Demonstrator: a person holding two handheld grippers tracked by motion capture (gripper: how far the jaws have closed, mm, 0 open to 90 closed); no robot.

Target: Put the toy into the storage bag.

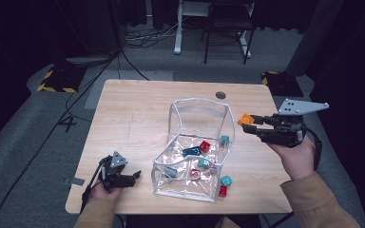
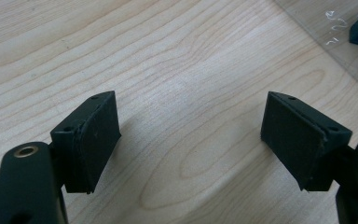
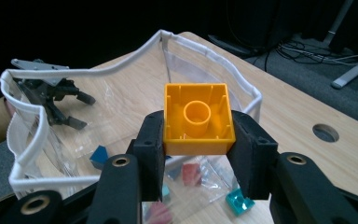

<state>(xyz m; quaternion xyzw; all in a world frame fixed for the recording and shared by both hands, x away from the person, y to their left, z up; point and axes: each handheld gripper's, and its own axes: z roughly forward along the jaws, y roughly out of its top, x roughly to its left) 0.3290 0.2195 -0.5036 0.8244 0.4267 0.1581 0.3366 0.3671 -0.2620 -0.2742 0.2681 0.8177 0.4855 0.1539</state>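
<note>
While the left gripper (image 1: 134,176) is resting low on the surface (image 1: 133,114) with its jaws spread and nothing between them, the clear bag (image 1: 195,147) is standing open at the centre, containing red and teal blocks (image 1: 204,147). To its right, the right gripper (image 1: 253,124) is pinching the orange block (image 1: 245,119) just beside the bag's rim.

bag (image 1: 197,142) top open | rim (image 1: 228,123) blocks R side
</note>
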